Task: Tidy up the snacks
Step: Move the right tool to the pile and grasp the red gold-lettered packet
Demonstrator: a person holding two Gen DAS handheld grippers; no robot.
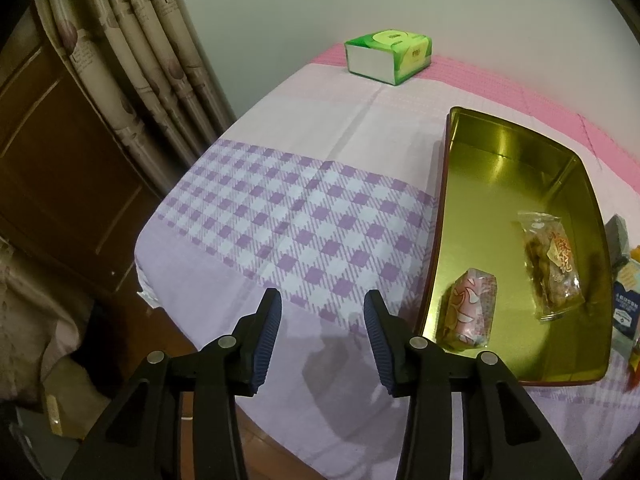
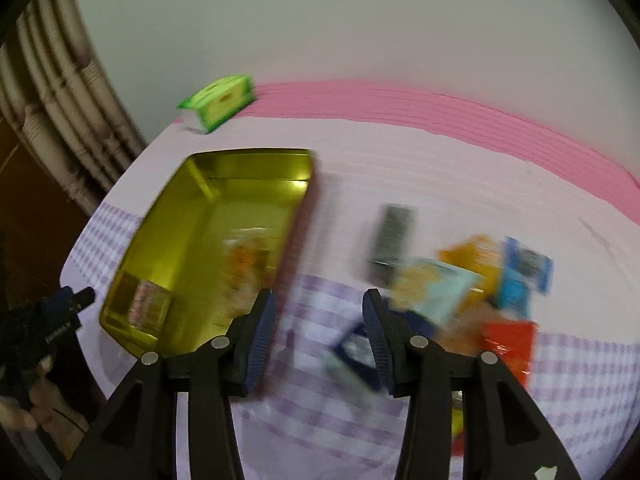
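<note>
A gold tin tray (image 1: 452, 200) lies on the checked cloth; it holds a pink wrapped snack (image 1: 472, 308) and a clear bag of brown snacks (image 1: 554, 264). My left gripper (image 1: 322, 308) is open and empty over the cloth, left of the tray. In the blurred right wrist view the tray (image 2: 160, 220) is at left and a pile of loose snack packets (image 2: 460, 280) lies at right, with a dark packet (image 2: 390, 236) behind it. My right gripper (image 2: 318, 308) is open and empty, between the tray and the pile.
A green tissue box (image 1: 390, 56) stands at the table's far edge; it also shows in the right wrist view (image 2: 218, 102). Curtains (image 1: 132, 64) and a wooden cabinet (image 1: 52, 152) are to the left. The left gripper's body (image 2: 52, 316) shows at the right view's left edge.
</note>
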